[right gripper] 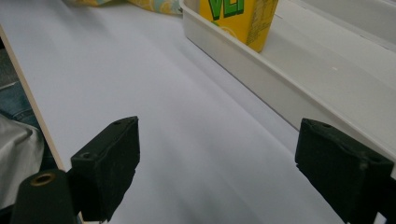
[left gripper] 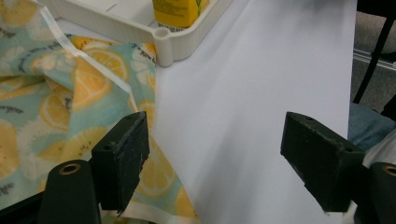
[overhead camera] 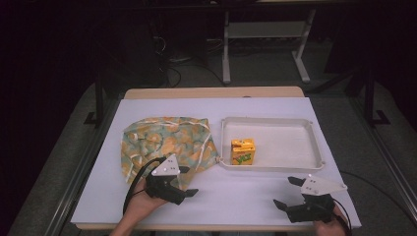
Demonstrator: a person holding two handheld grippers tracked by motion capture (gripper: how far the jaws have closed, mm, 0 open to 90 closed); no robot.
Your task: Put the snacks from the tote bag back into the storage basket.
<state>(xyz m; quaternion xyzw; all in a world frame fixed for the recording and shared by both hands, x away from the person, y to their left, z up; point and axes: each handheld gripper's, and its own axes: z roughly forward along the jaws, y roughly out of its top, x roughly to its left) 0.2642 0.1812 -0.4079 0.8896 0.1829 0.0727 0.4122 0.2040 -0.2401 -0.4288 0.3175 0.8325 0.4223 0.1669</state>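
A cloth bag printed with orange slices lies crumpled on the white table cover, left of a white tray. A yellow juice carton stands upright in the tray's near left corner. My left gripper hovers open at the bag's near edge, one jaw over the fabric and the other over bare table. My right gripper is open near the table's front right, just in front of the tray wall, with nothing between its jaws. The carton shows ahead of it.
The white cover spans the table, with bare room between the two grippers. The tray corner sits close to the bag. Beyond the table are a desk frame and cables on the floor.
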